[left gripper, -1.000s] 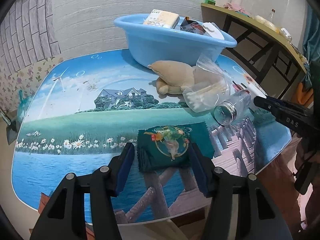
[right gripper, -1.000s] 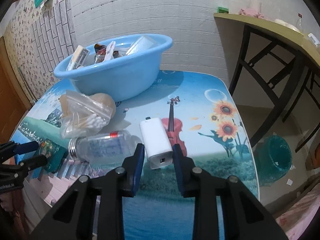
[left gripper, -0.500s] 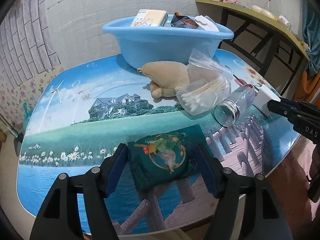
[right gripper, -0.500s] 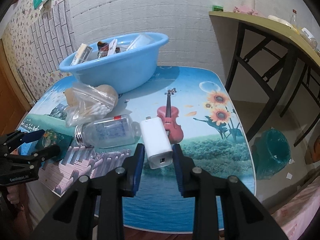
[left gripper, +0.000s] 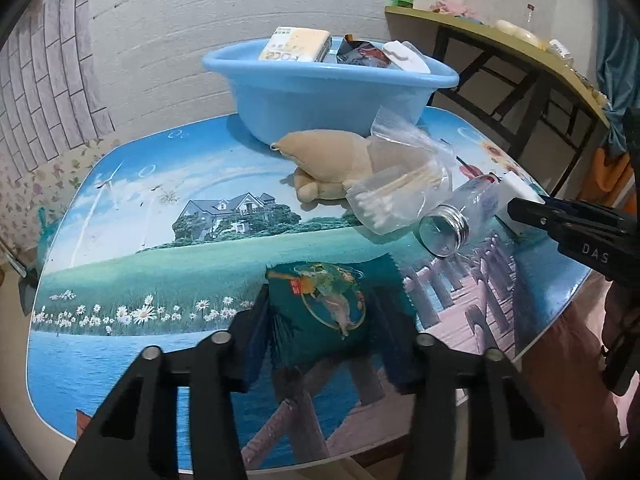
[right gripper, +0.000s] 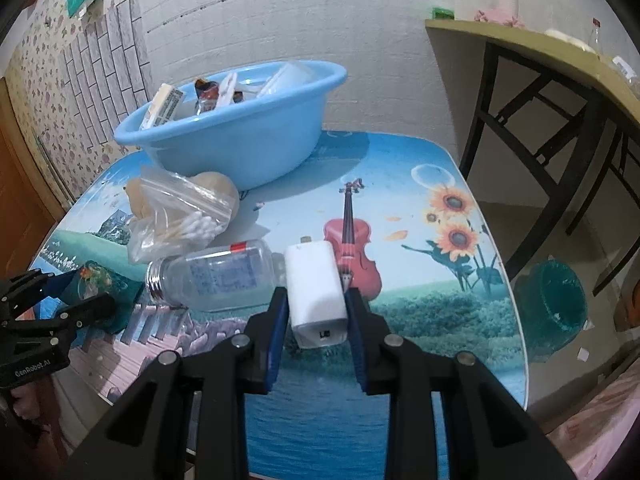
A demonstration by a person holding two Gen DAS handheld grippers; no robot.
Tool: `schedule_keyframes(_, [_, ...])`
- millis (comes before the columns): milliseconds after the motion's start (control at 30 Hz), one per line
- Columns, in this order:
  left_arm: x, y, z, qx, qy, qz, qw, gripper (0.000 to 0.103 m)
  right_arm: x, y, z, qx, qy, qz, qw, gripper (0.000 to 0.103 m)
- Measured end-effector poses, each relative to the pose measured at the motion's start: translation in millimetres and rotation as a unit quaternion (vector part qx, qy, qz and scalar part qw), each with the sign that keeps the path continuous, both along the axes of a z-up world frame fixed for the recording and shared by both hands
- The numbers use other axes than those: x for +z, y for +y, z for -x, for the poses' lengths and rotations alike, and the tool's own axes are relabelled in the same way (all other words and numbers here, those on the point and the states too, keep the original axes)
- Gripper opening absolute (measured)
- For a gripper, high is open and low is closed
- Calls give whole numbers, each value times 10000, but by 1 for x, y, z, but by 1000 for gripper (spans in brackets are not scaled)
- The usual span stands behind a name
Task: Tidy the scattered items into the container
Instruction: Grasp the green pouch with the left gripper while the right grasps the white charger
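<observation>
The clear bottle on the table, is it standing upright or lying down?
Lying down: the clear bottle rests on its side on the table.

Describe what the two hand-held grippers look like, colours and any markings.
Both are matte black plastic. The left hand-held gripper and the right hand-held gripper each have two angular fingers with blue pads on the inner faces and round silver bolts on the knuckles. Seen from the side, white lettering marks each body. No cables or sleeves are visible.

worktop (left gripper: pixel 120 216): glossy printed surface | basin (left gripper: pixel 320 96): smooth blue plastic | bottle (right gripper: pixel 224 276): clear plastic, ribbed metal cap | zip bag (left gripper: pixel 404 184): thin clear film | stuffed toy (left gripper: pixel 332 160): matt tan cloth | green packet (left gripper: pixel 324 312): shiny foil | white charger (right gripper: pixel 316 296): smooth matt plastic
</observation>
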State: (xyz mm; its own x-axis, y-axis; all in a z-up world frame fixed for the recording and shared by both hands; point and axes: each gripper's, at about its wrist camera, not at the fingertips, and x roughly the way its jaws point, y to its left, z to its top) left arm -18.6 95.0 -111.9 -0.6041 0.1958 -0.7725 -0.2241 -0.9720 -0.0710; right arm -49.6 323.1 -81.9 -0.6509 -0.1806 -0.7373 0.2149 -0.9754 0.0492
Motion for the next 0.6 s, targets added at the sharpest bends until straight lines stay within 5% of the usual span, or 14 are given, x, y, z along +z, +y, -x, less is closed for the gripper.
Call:
schedule_keyframes(200, [1, -13, 1, 117, -102, -336, 9993, 39, 6, -2, -4, -32, 71, 2, 10000, 25])
schedule_keyframes(600, [22, -30, -7, 234, 168, -376, 9989, 39, 30, -2, -13, -143, 284, 124, 9994, 25])
